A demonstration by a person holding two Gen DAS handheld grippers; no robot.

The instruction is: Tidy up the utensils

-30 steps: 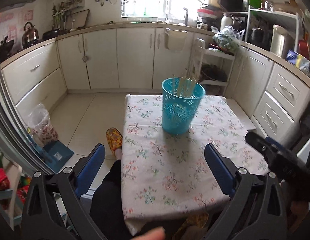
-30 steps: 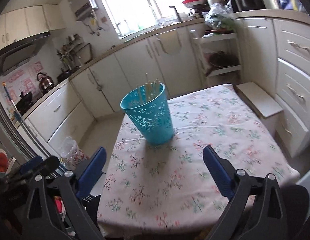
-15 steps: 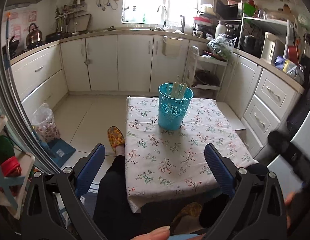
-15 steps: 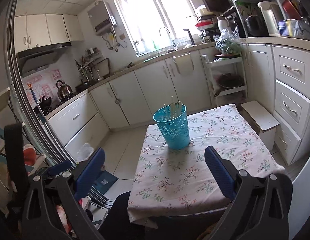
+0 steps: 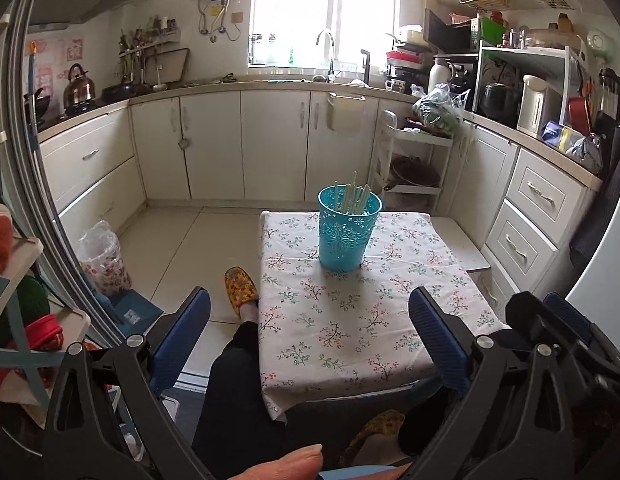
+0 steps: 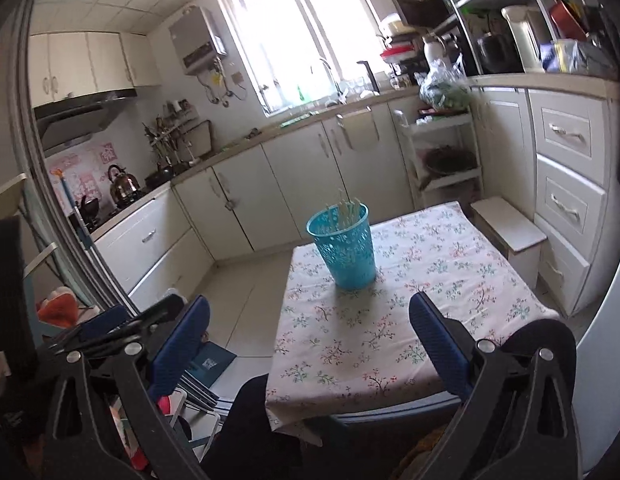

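Observation:
A teal perforated holder (image 5: 348,232) stands at the far middle of a small table with a floral cloth (image 5: 350,320). Several pale chopsticks (image 5: 356,198) stand inside it. The holder also shows in the right wrist view (image 6: 344,250) with the chopsticks (image 6: 346,210) in it. My left gripper (image 5: 310,340) is open and empty, held back from the table's near edge. My right gripper (image 6: 310,344) is open and empty, also well back from the table. The right gripper shows at the right edge of the left wrist view (image 5: 558,328).
The person's dark-trousered leg (image 5: 237,380) and yellow slipper (image 5: 239,288) are left of the table. White cabinets (image 5: 269,144) line the back and right. A white step stool (image 6: 510,232) stands right of the table. A bagged bin (image 5: 103,256) sits on the floor left.
Both grippers have pulled back and up from the table, so the holder and table look smaller and farther. Both stay open and empty.

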